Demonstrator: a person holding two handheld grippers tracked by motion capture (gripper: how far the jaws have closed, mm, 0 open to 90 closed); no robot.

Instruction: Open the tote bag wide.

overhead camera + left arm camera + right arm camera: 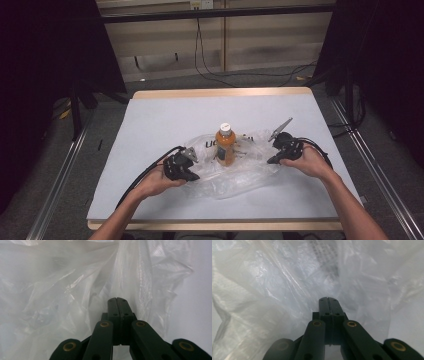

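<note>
An orange drink bottle (pixel 225 145) with a white cap stands upright on a crumpled clear plastic bag (pixel 240 175) in the middle of the white table (pixel 165 115). My left gripper (pixel 195 177) lies at the bag's left edge and my right gripper (pixel 270 161) at its right edge, each held in a hand. In the left gripper view my left gripper (pixel 116 299) has its jaws pressed together, tips against the bag's folds (pixel 62 290). My right gripper (pixel 328 298) is likewise shut against the plastic (pixel 274 290). I cannot tell whether either pinches a fold.
Bare table lies around the bag on all sides. Black cables (pixel 145 175) trail from the grippers toward the front edge. Dark curtains flank the table, and a cable lies on the floor behind it.
</note>
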